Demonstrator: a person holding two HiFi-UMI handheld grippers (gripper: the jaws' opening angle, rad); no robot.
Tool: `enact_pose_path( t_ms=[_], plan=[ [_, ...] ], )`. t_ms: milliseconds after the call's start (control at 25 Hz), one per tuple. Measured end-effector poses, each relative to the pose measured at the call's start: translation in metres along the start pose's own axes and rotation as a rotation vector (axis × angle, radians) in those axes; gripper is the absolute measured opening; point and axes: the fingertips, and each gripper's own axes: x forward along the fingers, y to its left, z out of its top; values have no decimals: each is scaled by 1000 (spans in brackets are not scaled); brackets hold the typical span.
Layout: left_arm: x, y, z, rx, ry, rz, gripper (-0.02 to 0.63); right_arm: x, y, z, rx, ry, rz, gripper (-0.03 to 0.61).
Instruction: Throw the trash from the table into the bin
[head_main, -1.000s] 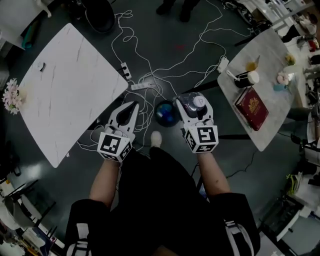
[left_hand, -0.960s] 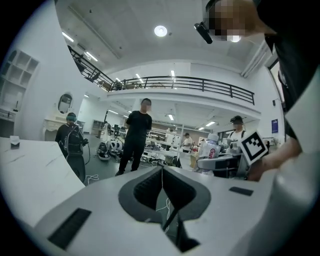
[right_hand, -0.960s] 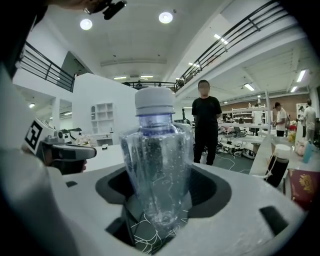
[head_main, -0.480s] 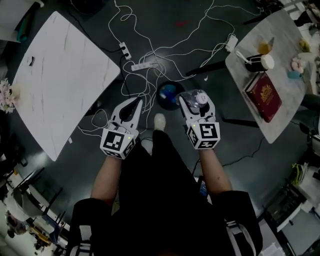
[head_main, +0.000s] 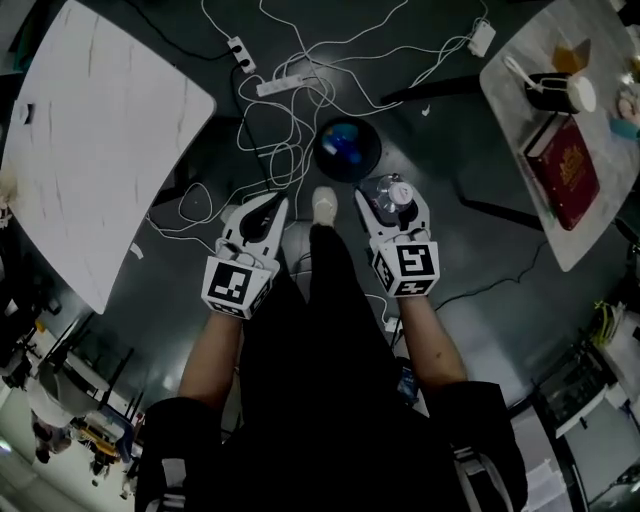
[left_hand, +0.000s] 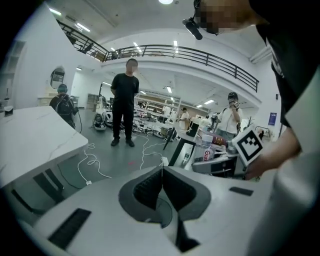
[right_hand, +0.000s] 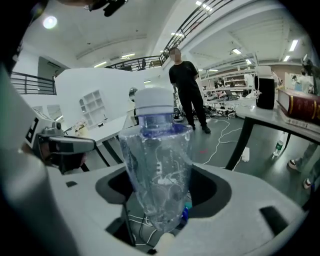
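A clear plastic bottle (right_hand: 159, 170) with a white cap stands upright between the jaws of my right gripper (right_hand: 162, 187), which is shut on it. From the head camera the bottle (head_main: 391, 197) sits in the right gripper (head_main: 392, 212), just near and right of the round dark bin (head_main: 347, 148) on the floor. The bin holds something blue. My left gripper (head_main: 262, 215) hangs level with the right one, left of my shoe, its jaws pressed together on nothing (left_hand: 161, 186).
White cables and a power strip (head_main: 282, 84) lie on the dark floor beyond the bin. A large white table (head_main: 90, 140) stands left. A table (head_main: 530, 110) at right carries a red book (head_main: 566, 170) and a cup (head_main: 560, 93). A person (left_hand: 124, 107) stands ahead.
Both grippers have sunk toward the floor, the bottle still in the right one. In the head view the bin has slid further away from the grippers, up the picture.
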Motion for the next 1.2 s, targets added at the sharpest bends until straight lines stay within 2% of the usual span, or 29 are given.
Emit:
enact_pose_path(
  t_ms=[480, 800, 920, 1200],
  plan=[
    [33, 15, -55, -55, 59, 26, 15, 46, -18, -66, 26, 93, 15, 302],
    [60, 29, -79, -42, 114, 40, 15, 96, -36, -110, 25, 158, 12, 302],
    [71, 31, -96, -20, 104, 23, 16, 116, -45, -131, 15, 183, 3, 302],
    [85, 38, -120, -30, 124, 21, 15, 152, -58, -174, -16, 247, -9, 302]
  ],
)
